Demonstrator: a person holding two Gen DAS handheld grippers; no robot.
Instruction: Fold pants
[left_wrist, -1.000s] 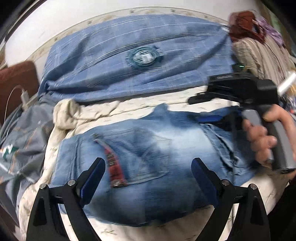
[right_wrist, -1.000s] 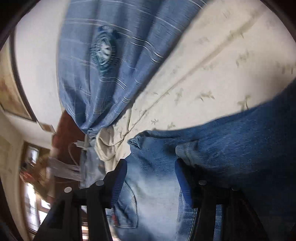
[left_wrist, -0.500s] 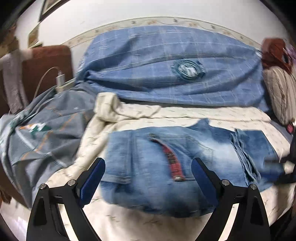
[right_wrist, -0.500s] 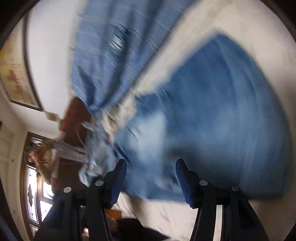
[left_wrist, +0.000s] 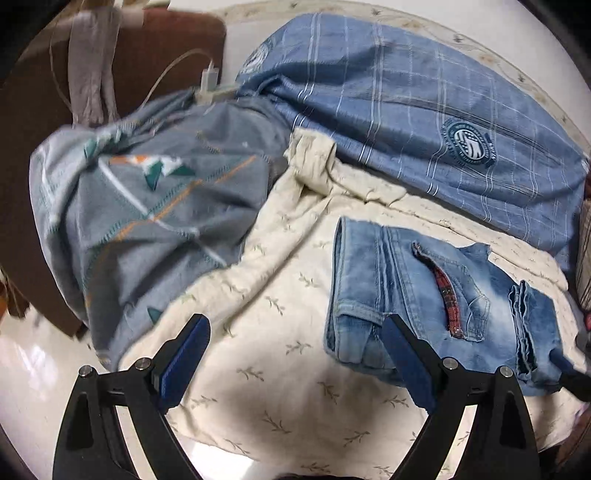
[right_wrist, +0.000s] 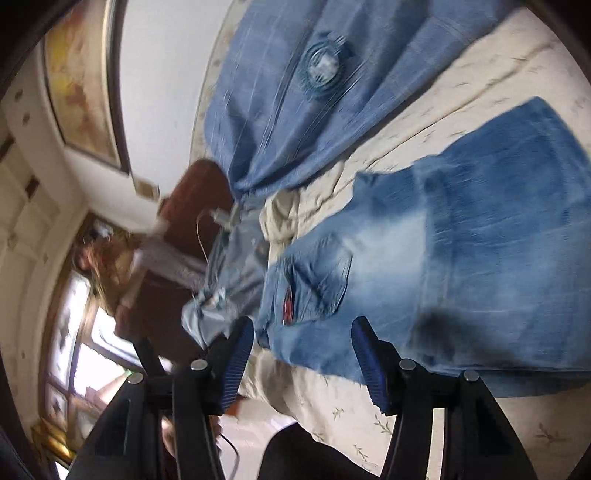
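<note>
The pants are faded blue jeans (left_wrist: 424, 295) lying folded into a compact bundle on a cream leaf-print bedsheet (left_wrist: 280, 369), a red plaid pocket lining showing. My left gripper (left_wrist: 295, 362) is open and empty, above the sheet, left of the jeans' folded edge. In the right wrist view the jeans (right_wrist: 461, 266) fill the right half, and my right gripper (right_wrist: 303, 354) is open and empty, hovering over their near edge. A dark tip of the right gripper shows at the jeans' right end in the left wrist view (left_wrist: 569, 373).
A blue plaid pillow (left_wrist: 424, 110) lies behind the jeans. A crumpled grey patterned cloth (left_wrist: 147, 206) lies at the left, over a brown headboard (left_wrist: 33, 147) with a charger cable. The sheet's front edge drops to a white floor (left_wrist: 33, 369).
My left gripper swung left and back, so the jeans now sit at the right of its view. My right gripper let go of the jeans and pulled back.
</note>
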